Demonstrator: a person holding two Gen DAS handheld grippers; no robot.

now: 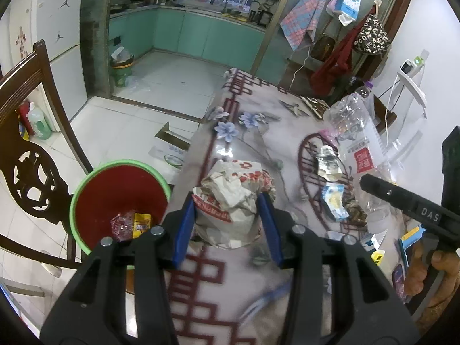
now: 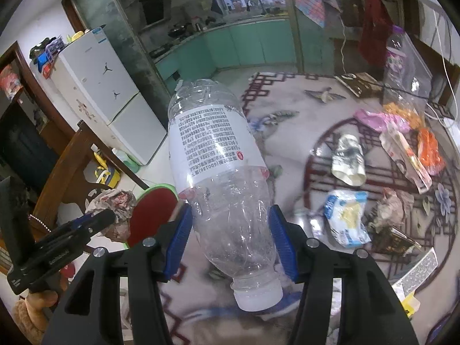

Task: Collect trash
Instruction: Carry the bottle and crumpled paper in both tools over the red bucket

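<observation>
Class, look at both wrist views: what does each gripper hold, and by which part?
The left gripper clamps a crumpled paper bag by its sides. The right gripper clamps an empty plastic bottle across its body near the capped neck.

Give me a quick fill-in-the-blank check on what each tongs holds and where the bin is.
1. The left tongs grip a crumpled ____ wrapper.
2. The right tongs hold a clear plastic ____.
3. The green-rimmed bin has a ____ inside.
4. The bin stands on the ____, beside the patterned table.

Missing: paper; bottle; red; floor
</observation>
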